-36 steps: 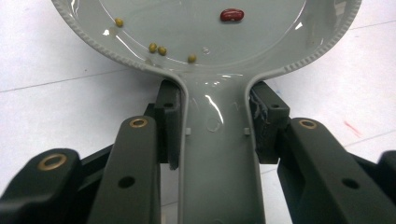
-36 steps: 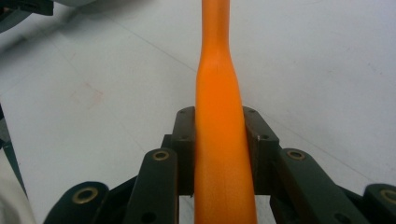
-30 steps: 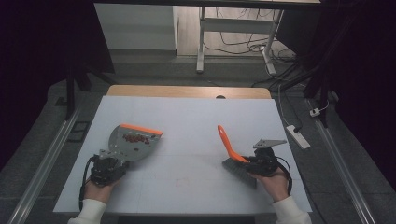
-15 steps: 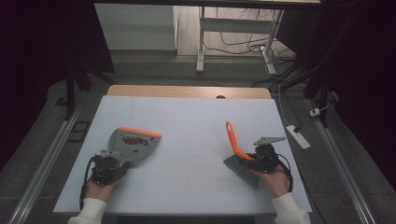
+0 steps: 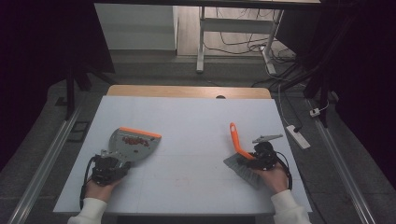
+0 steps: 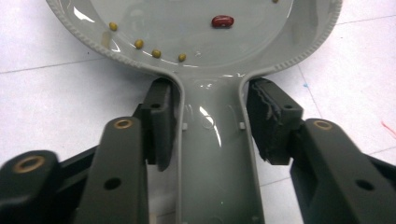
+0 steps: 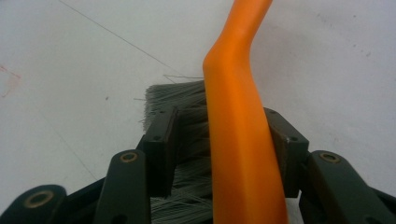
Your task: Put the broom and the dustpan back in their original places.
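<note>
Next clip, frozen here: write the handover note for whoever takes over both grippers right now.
Left gripper: shut on the grey dustpan's handle; the dustpan lies on the white table, left side.
Right gripper: shut on the hand brush at its bristle end, orange handle pointing up and away, right side.
Done: beans, red and small yellow, already in the pan.
Left: faint reddish specks mid-table may need sweeping; probably empty the pan after.
</note>
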Demonstrator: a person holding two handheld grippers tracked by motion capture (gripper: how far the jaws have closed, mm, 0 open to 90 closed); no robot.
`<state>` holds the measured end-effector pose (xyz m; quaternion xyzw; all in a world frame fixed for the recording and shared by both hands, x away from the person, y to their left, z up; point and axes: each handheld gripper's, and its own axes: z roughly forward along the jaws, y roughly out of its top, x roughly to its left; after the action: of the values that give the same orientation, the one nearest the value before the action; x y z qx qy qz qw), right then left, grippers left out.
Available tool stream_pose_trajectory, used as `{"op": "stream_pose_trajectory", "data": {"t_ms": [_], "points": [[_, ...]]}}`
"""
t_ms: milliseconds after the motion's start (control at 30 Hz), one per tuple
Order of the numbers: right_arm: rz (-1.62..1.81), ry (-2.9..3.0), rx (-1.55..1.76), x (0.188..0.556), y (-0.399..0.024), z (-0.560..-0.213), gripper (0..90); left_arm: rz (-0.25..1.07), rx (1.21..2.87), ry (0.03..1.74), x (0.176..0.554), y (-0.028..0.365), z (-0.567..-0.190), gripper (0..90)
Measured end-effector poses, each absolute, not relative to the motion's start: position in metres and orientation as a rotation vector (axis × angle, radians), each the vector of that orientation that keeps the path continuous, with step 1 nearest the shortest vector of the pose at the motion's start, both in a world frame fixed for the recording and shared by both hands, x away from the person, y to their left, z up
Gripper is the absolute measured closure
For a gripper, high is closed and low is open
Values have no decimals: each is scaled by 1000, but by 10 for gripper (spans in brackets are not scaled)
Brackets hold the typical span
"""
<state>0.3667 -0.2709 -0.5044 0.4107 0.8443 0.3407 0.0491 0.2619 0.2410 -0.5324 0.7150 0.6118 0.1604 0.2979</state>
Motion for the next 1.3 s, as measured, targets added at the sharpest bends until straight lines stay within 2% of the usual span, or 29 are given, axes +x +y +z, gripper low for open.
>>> {"op": "stream_pose_trajectory", "data": {"t_ms": [133, 267, 367, 633, 700, 800, 1067, 1300], "points": [[1024, 2569, 1254, 367, -271, -505, 479, 435, 1893, 1626, 261, 244, -531, 471], [992, 2560, 1272, 369, -271, -507, 439, 428, 1914, 1646, 260, 245, -531, 343], [980, 2559, 1286, 370, -272, -508, 415, 459, 1914, 1642, 257, 245, -527, 300], [955, 2540, 1291, 370, -271, -509, 381, 486, 1883, 1638, 254, 250, -523, 290], [920, 2520, 1274, 369, -270, -508, 349, 503, 1878, 1633, 252, 250, -520, 290], [934, 2508, 1267, 368, -270, -507, 357, 514, 1885, 1608, 250, 250, -517, 290], [991, 2458, 1191, 357, -274, -498, 380, 542, 1930, 1447, 242, 245, -501, 315], [1067, 2478, 1071, 345, -271, -491, 398, 477, 2002, 1297, 245, 232, -499, 320]]}}
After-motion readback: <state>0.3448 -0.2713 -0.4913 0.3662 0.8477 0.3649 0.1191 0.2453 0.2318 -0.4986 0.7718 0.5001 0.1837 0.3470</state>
